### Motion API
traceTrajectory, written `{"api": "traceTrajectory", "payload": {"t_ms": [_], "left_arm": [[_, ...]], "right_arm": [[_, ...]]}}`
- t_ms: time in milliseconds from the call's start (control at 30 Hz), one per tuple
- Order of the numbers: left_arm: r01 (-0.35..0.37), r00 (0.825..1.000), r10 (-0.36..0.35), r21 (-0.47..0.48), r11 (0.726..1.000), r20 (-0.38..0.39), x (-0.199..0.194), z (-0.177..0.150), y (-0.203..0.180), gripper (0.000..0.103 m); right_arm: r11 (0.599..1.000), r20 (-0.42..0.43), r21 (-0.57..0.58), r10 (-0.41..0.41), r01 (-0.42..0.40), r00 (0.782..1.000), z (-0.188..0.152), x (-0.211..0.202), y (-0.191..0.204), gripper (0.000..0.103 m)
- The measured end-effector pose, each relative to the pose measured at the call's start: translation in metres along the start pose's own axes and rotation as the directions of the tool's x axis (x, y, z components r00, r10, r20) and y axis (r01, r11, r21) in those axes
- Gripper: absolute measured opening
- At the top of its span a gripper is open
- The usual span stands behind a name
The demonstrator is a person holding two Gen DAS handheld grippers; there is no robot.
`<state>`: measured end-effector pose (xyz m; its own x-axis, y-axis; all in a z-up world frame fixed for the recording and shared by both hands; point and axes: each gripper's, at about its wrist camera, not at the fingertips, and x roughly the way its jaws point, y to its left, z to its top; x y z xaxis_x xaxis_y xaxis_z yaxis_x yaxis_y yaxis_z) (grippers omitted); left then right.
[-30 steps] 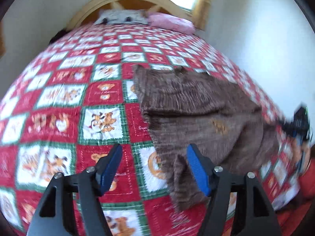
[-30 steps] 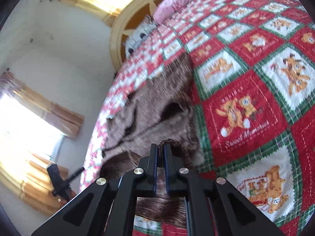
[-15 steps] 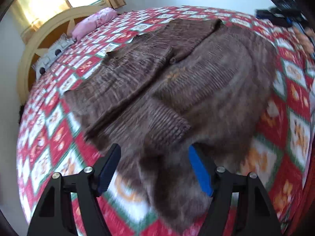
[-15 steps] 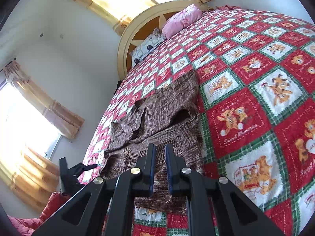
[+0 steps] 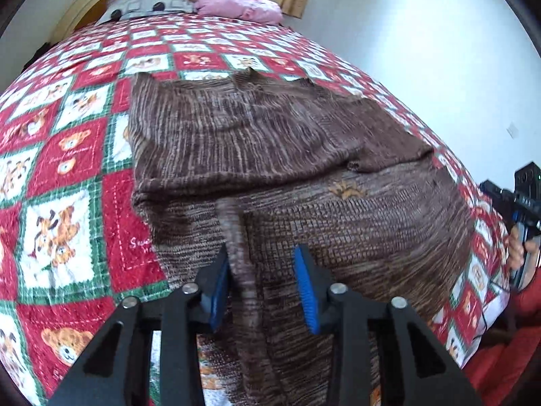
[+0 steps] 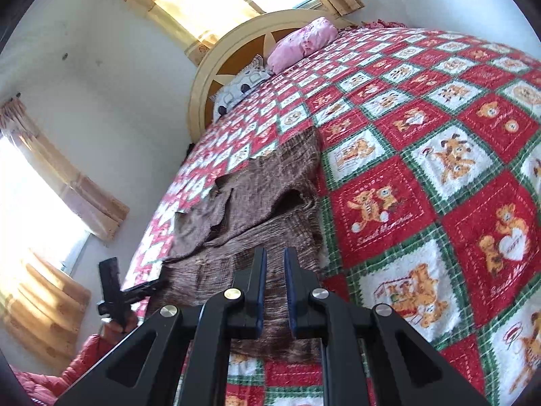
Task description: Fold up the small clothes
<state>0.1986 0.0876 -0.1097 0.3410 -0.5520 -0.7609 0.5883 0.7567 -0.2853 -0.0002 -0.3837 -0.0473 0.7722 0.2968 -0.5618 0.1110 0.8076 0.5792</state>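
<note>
A brown knitted sweater (image 5: 304, 155) lies spread on a bed covered by a red, green and white teddy-bear quilt (image 5: 67, 155), and everything here is placed relative to that sweater.

To its left, the quilt is bare, its bear squares running back to a curved cream headboard (image 5: 88, 3), a grey patterned pillow (image 5: 148, 5) and a pink pillow (image 5: 240, 8) beyond the sweater's far edge.

At the sweater's near edge, the left gripper (image 5: 262, 291) hovers with its blue-padded fingers (image 5: 306, 294) partly apart. They have just been closing. A raised fold of the knit (image 5: 236, 247) stands between them, against the left pad; the right pad is clear of it.

On the sweater's upper half, one sleeve is folded across the body, and a small orange motif (image 5: 346, 191) shows below it.

At the sweater's right side, a hand (image 5: 520, 253) holds the right gripper (image 6: 274, 287). Its fingers are nearly closed with a narrow gap, poised over the sweater's near hem; whether they pinch any fabric cannot be told.
</note>
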Motion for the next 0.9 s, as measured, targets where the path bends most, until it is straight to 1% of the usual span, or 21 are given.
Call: {"api": "traceTrajectory", "payload": {"t_ms": [33, 100, 167, 233, 267, 300, 367, 533, 567, 633, 667, 700, 733, 767, 800, 833, 867, 900], "left_arm": [[0.008, 1.000, -0.008, -0.005, 1.000, 0.001, -0.001, -0.001, -0.002, 0.050], [0.013, 1.000, -0.013, -0.002, 1.000, -0.001, 0.001, 0.000, -0.006, 0.062], [-0.007, 1.000, 0.007, 0.026, 1.000, -0.002, 0.005, 0.002, -0.013, 0.067], [-0.042, 0.999, 0.042, 0.067, 0.997, -0.003, 0.009, 0.004, -0.018, 0.070], [-0.048, 0.999, 0.048, 0.074, 0.996, -0.003, 0.011, 0.004, -0.021, 0.074], [-0.046, 0.999, 0.046, 0.072, 0.996, -0.003, 0.012, 0.005, -0.021, 0.078], [-0.038, 0.999, 0.038, 0.056, 0.998, -0.002, 0.013, 0.006, -0.021, 0.080], [-0.026, 1.000, 0.026, 0.013, 1.000, -0.002, 0.013, 0.009, -0.016, 0.081], [-0.025, 1.000, 0.025, 0.008, 1.000, -0.001, 0.013, 0.009, -0.017, 0.079], [-0.041, 0.999, 0.041, 0.007, 0.999, 0.006, 0.013, 0.009, -0.019, 0.073], [-0.064, 0.998, 0.064, 0.013, 0.998, 0.012, 0.013, 0.008, -0.020, 0.058], [-0.089, 0.996, 0.089, 0.017, 0.996, 0.016, 0.012, 0.006, -0.021, 0.041], [-0.104, 0.994, 0.104, 0.013, 0.994, 0.020, 0.011, 0.005, -0.020, 0.033], [-0.100, 0.995, 0.101, -0.005, 0.995, 0.028, 0.008, 0.003, -0.018, 0.019], [-0.074, 0.997, 0.075, -0.029, 0.997, 0.034, 0.005, 0.002, -0.015, 0.013], [-0.058, 0.997, 0.060, -0.048, 0.997, 0.042, 0.002, 0.001, -0.012, 0.013], [-0.051, 0.997, 0.054, -0.064, 0.997, 0.055, -0.002, 0.000, -0.010, 0.009], [-0.050, 0.996, 0.055, -0.073, 0.996, 0.068, -0.005, -0.001, -0.009, 0.009]], "right_arm": [[1.000, -0.001, -0.012, -0.020, 0.020, 1.000, 0.001, 0.001, 0.001, 0.011], [0.995, -0.013, -0.061, -0.086, 0.085, 0.996, 0.003, 0.006, 0.004, 0.011], [0.991, -0.025, -0.089, -0.106, 0.104, 0.994, 0.004, 0.010, 0.005, 0.013], [0.984, -0.042, -0.131, -0.131, 0.125, 0.991, 0.003, 0.017, 0.007, 0.024], [0.977, -0.046, -0.158, -0.151, 0.142, 0.987, 0.003, 0.021, 0.009, 0.037], [0.968, -0.045, -0.196, -0.168, 0.156, 0.985, 0.003, 0.026, 0.012, 0.047], [0.955, -0.040, -0.247, -0.180, 0.165, 0.983, 0.003, 0.034, 0.018, 0.048], [0.926, -0.034, -0.343, -0.179, 0.157, 0.983, 0.009, 0.057, 0.030, 0.048], [0.919, -0.048, -0.360, -0.188, 0.158, 0.981, 0.010, 0.066, 0.030, 0.048], [0.902, -0.075, -0.390, -0.231, 0.185, 0.970, 0.009, 0.083, 0.032, 0.048], [0.899, -0.090, -0.400, -0.233, 0.179, 0.968, 0.007, 0.089, 0.032, 0.047], [0.897, -0.110, -0.411, -0.228, 0.165, 0.967, 0.004, 0.096, 0.032, 0.030], [0.891, -0.118, -0.424, -0.232, 0.162, 0.966, 0.001, 0.099, 0.034, 0.015], [0.877, -0.121, -0.448, -0.253, 0.175, 0.960, -0.003, 0.102, 0.036, 0.010], [0.863, -0.104, -0.467, -0.269, 0.192, 0.957, -0.006, 0.100, 0.040, 0.010], [0.863, -0.098, -0.468, -0.265, 0.191, 0.959, -0.007, 0.097, 0.042, 0.010], [0.867, -0.093, -0.462, -0.255, 0.185, 0.962, -0.006, 0.093, 0.043, 0.010], [0.870, -0.082, -0.457, -0.249, 0.185, 0.965, -0.005, 0.088, 0.046, 0.010]]}}
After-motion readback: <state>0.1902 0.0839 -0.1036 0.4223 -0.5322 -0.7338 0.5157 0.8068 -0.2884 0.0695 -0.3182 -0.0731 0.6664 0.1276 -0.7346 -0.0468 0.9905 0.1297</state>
